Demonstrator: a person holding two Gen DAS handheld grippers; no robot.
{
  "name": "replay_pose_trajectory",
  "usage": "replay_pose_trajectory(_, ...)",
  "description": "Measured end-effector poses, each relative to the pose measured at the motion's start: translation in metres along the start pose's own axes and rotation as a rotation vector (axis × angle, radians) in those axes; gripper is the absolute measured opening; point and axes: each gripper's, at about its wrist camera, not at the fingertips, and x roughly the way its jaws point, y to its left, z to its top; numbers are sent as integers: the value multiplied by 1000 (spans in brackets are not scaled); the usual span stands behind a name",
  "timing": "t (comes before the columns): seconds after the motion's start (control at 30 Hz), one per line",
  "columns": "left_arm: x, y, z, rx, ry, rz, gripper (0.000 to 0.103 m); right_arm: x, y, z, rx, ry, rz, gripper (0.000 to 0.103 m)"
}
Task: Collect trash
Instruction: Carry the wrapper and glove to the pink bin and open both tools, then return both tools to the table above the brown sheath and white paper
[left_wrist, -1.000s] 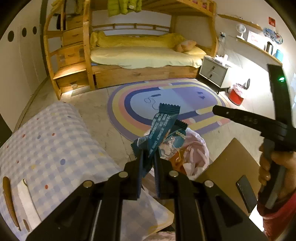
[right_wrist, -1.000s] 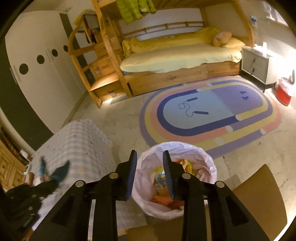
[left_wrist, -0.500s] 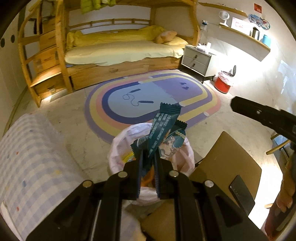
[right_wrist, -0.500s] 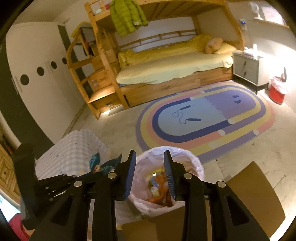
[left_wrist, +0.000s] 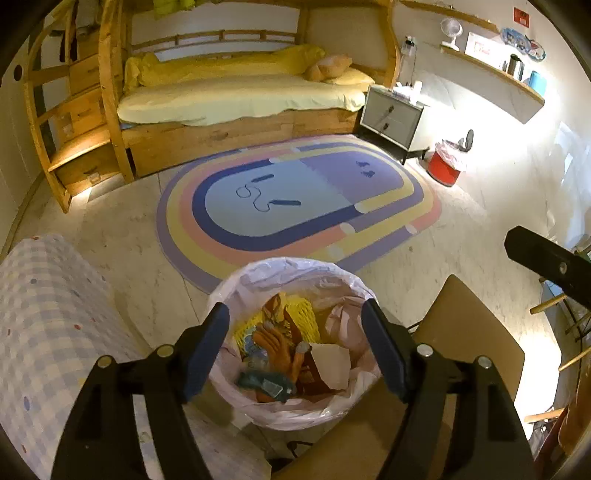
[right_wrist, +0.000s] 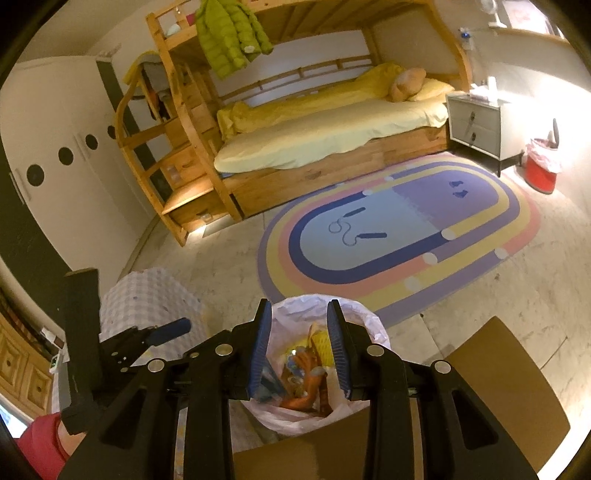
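A bin lined with a pale pink bag (left_wrist: 280, 269) stands on the floor beneath both grippers, holding orange, yellow and white scraps. Teal snack wrappers (left_wrist: 264, 382) lie loose on top of that trash. My left gripper (left_wrist: 295, 308) hangs right over the bin, its jaws opening wide with nothing between them. Above the same bin (right_wrist: 364, 319) my right gripper (right_wrist: 299, 306) stands partly open and empty. The left gripper's blue finger (right_wrist: 170, 328) shows at the left of the right wrist view. A black part of the right gripper (left_wrist: 546, 258) shows at the right edge of the left wrist view.
A table with a checked cloth (left_wrist: 44, 332) lies left of the bin, and a brown chair seat (left_wrist: 469, 332) right of it. Beyond are a striped oval rug (left_wrist: 295, 199), a wooden bunk bed (left_wrist: 236, 99), a nightstand (left_wrist: 391, 118) and a red bin (left_wrist: 443, 170).
The left gripper carried the teal wrappers from beside the table to over the bin, then opened. The wrappers dropped into the bin. The right gripper shifted slightly.
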Motion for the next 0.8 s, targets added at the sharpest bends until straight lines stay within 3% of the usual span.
replay_pose_trajectory(0.17, -38, 14, -4, -31, -59, 42, 73, -15, 12, -1, -14, -29, 3, 33)
replay_pose_trajectory(0.37, -105, 34, -30, -51, -139, 130, 73, -33, 41, -8, -49, -48, 48, 33)
replay_pose_trajectory(0.53, -153, 60, -62, -101, -179, 208, 75, -37, 83, -18, -123, -22, 116, 35)
replay_pose_trajectory(0.8, -207, 117, -125, -226, -191, 349, 77, -23, 184, -55, -313, 72, 286, 44)
